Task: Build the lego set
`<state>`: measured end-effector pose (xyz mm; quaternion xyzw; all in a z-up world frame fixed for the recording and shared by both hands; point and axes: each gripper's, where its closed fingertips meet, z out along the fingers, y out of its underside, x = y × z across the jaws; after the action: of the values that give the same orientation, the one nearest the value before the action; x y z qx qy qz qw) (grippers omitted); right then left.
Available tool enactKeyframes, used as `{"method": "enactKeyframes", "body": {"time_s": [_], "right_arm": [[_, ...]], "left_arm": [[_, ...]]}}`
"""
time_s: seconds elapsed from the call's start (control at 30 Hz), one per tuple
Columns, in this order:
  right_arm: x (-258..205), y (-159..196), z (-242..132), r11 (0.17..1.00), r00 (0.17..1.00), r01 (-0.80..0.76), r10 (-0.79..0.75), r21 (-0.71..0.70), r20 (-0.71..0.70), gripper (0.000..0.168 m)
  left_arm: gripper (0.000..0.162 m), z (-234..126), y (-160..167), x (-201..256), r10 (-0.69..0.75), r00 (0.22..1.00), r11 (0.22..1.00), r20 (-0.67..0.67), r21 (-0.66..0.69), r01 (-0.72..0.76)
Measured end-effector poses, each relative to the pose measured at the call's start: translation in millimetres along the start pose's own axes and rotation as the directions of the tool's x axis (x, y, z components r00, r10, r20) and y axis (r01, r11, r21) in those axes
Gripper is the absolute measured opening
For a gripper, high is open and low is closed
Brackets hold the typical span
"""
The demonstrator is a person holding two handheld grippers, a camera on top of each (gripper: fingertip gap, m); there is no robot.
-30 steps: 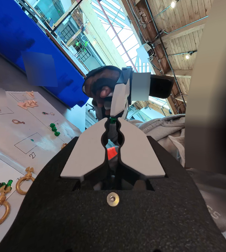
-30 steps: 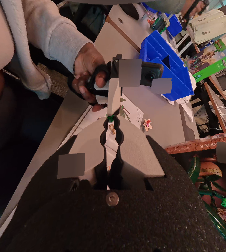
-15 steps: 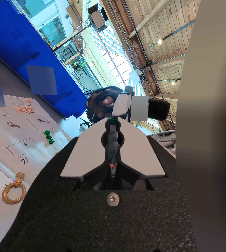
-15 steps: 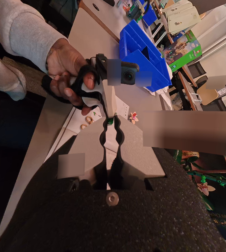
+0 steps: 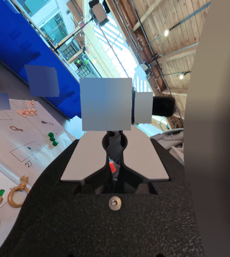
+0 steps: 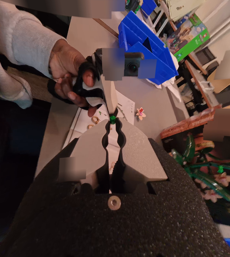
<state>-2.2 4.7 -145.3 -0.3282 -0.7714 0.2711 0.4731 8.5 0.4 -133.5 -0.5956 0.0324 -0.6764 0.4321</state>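
Note:
My right gripper (image 6: 112,121) is shut on a small green lego piece (image 6: 112,119) at its tips, held above the table. My left gripper (image 6: 112,111) meets it tip to tip from above, seen edge-on, closed onto the same green piece. In the left wrist view, my left gripper (image 5: 114,132) has a narrow finger gap, and a blur patch hides its tips and the piece. Gold ring pieces (image 5: 17,197), small green pieces (image 5: 53,138) and pink pieces (image 5: 28,112) lie on the instruction sheet (image 5: 14,139).
A blue bin (image 6: 146,45) stands at the back of the grey table (image 6: 160,111). A pink flower piece (image 6: 140,113) lies beside the sheet. A brown lego box (image 6: 188,123) and a built green stem with pink flowers (image 6: 208,173) are at the right.
Both grippers stay tip to tip on the green piece. They have turned together, and the left gripper now looks larger and closer in the right wrist view.

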Motion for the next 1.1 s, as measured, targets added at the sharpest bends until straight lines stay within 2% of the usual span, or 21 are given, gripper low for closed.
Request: {"method": "enactKeyframes", "body": {"time_s": [0.03, 0.1, 0.2, 0.3, 0.4, 0.47, 0.73, 0.9, 1.1], "right_arm": [[0, 5, -6, 0.998, 0.998, -0.068, 0.068, -0.004, 0.002, 0.008], [-4, 20, -18, 0.970, 0.970, -0.243, 0.243, -0.030, -0.003, 0.008], [-33, 54, -26, 0.868, 0.873, -0.482, 0.487, -0.120, 0.012, 0.008], [-61, 85, -25, 0.813, 0.836, -0.533, 0.549, -0.234, 0.002, 0.008], [-72, 95, -18, 0.765, 0.792, -0.585, 0.610, -0.268, 0.014, 0.008], [-73, 101, -17, 0.764, 0.800, -0.574, 0.600, -0.293, -0.002, 0.008], [-73, 108, -18, 0.717, 0.762, -0.619, 0.647, -0.320, -0.027, 0.007], [-72, 108, -16, 0.664, 0.710, -0.673, 0.704, -0.326, -0.034, 0.008], [-73, 107, -15, 0.659, 0.707, -0.667, 0.708, -0.347, -0.015, 0.008]], "left_arm": [[0.018, -1, 4, -2, 0.043, 0.999, 0.998, 0.027, -0.054, -0.041], [0.030, -8, 16, -15, 0.203, 0.971, 0.961, 0.130, -0.214, -0.173], [0.031, -14, 33, -31, 0.449, 0.871, 0.838, 0.198, -0.432, -0.333], [0.027, -5, 48, -32, 0.494, 0.858, 0.775, 0.138, -0.518, -0.362], [0.023, -4, 62, -54, 0.578, 0.801, 0.665, 0.154, -0.658, -0.353], [0.023, -6, 70, -66, 0.609, 0.774, 0.608, 0.173, -0.728, -0.316], [0.022, -3, 83, -76, 0.554, 0.810, 0.575, 0.190, -0.791, -0.209], [0.023, 0, 89, -78, 0.548, 0.817, 0.561, 0.179, -0.803, -0.200], [0.024, 2, 89, -78, 0.533, 0.828, 0.573, 0.174, -0.795, -0.201]]}}
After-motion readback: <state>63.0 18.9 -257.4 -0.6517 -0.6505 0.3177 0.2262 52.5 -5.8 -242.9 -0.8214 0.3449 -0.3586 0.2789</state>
